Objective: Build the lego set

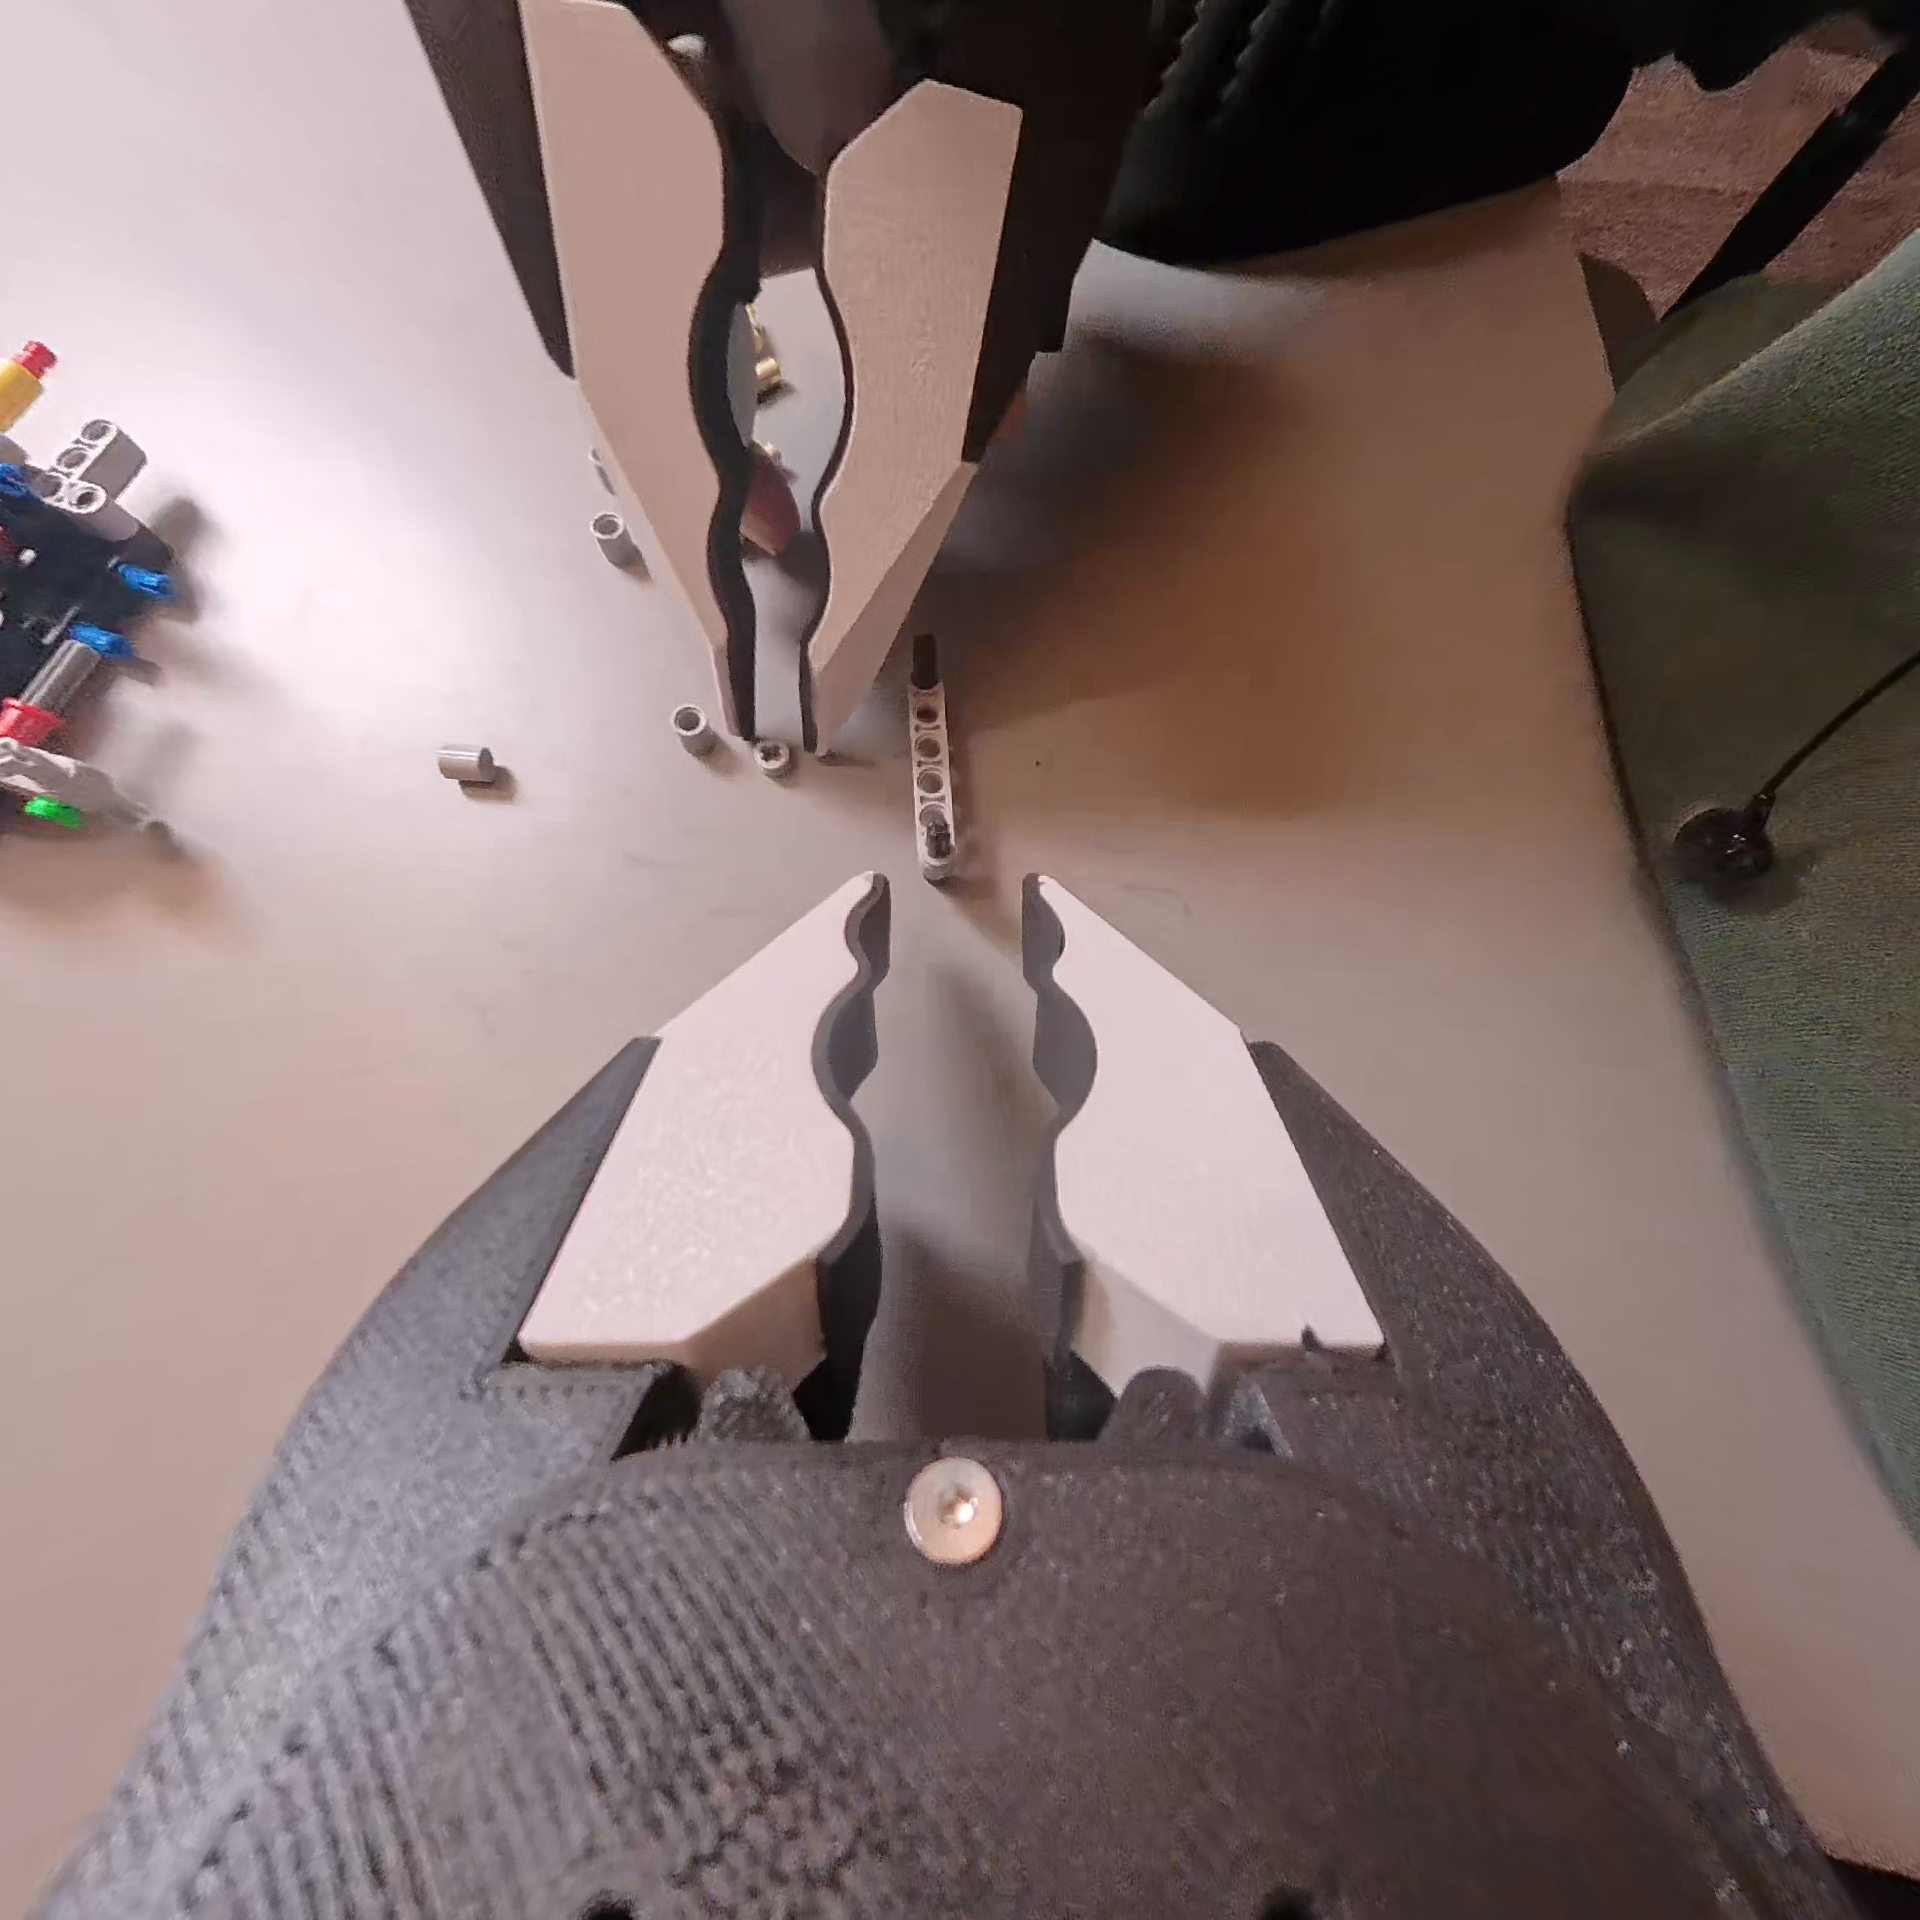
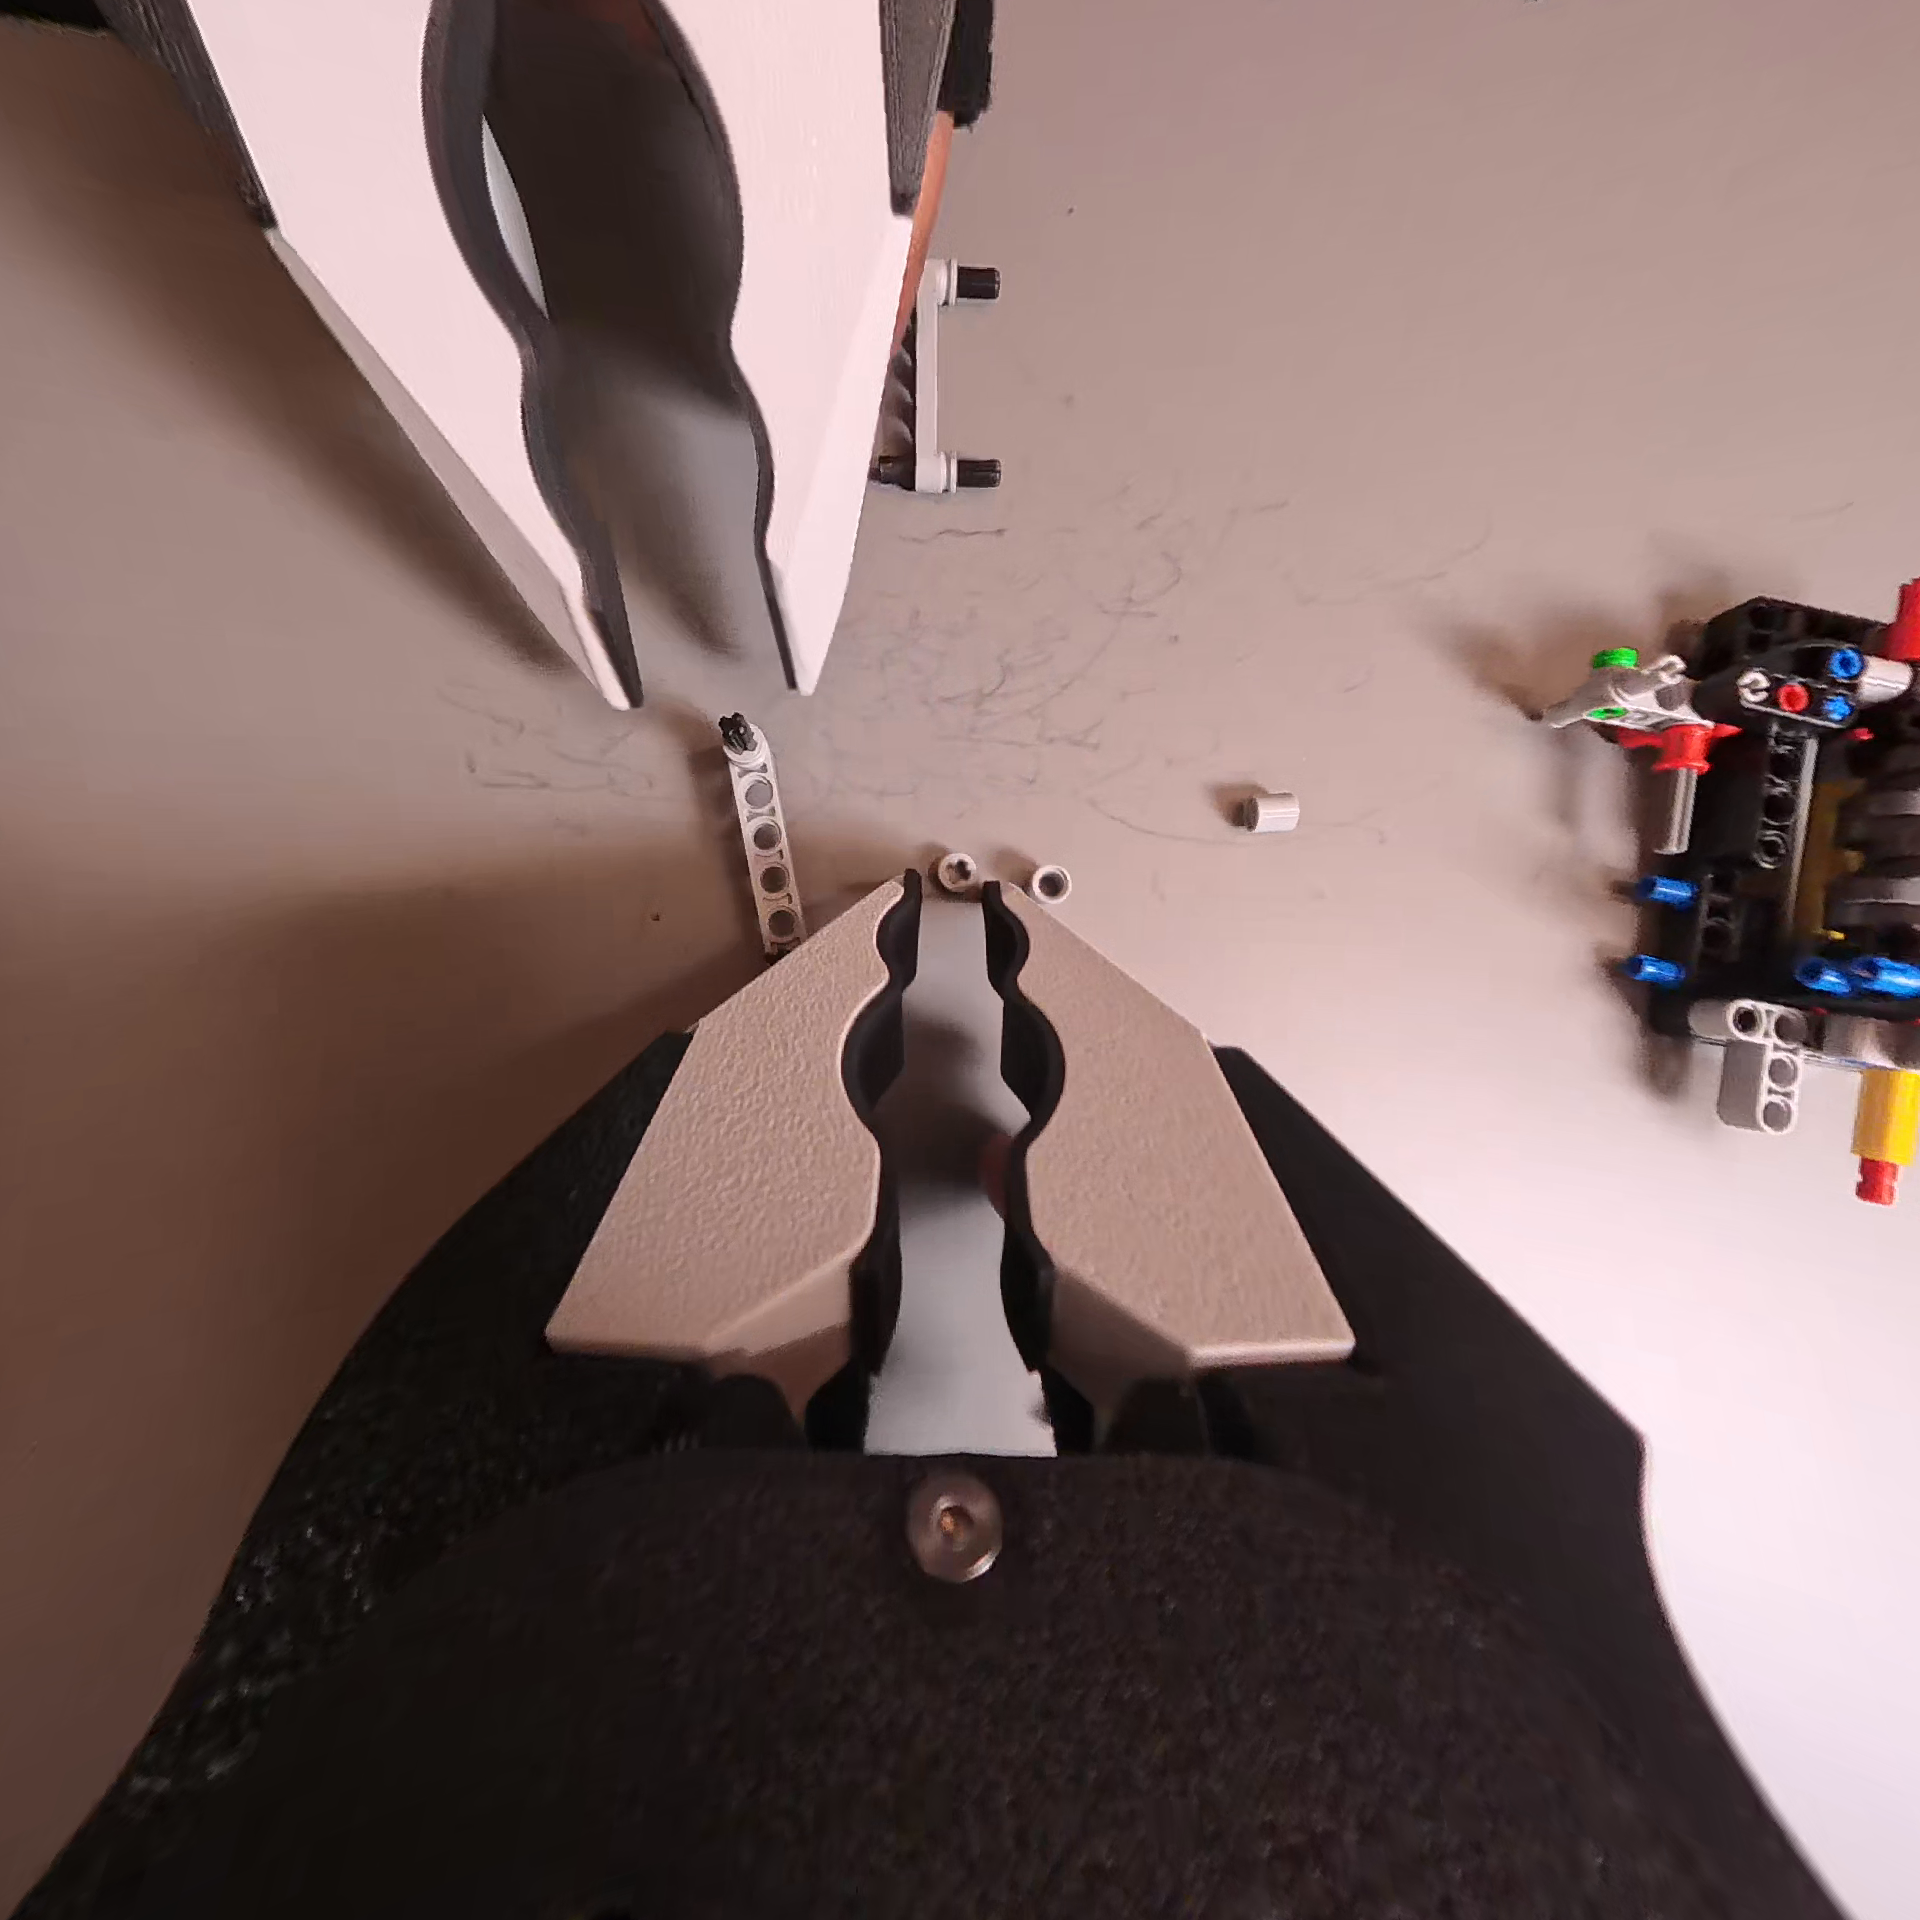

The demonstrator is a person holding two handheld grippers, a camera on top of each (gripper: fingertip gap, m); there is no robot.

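A light grey beam (image 1: pixel 928 769) with a black pin in its end lies on the table just beyond my left gripper (image 1: pixel 956 883), which is open and empty. The beam also shows in the right wrist view (image 2: pixel 767 842). My right gripper (image 2: pixel 951 885) is narrowly open and empty, its tips low over the table. A small grey bush (image 2: pixel 956 869) stands just ahead of those tips, not between them. The right gripper (image 1: pixel 781 736) comes in from the top of the left wrist view, facing the left gripper (image 2: pixel 709 688). The black part-built model (image 2: pixel 1787 831) lies at the right.
More grey bushes (image 2: pixel 1051 883) (image 2: pixel 1270 810) lie on the table. A second grey beam with two black pins (image 2: pixel 940 379) lies behind the left gripper. The model (image 1: pixel 62 623) is at the left edge of the left wrist view. A green chair (image 1: pixel 1766 623) stands past the table's right edge. Spacing between my two grippers at the tips: around 6 centimeters.
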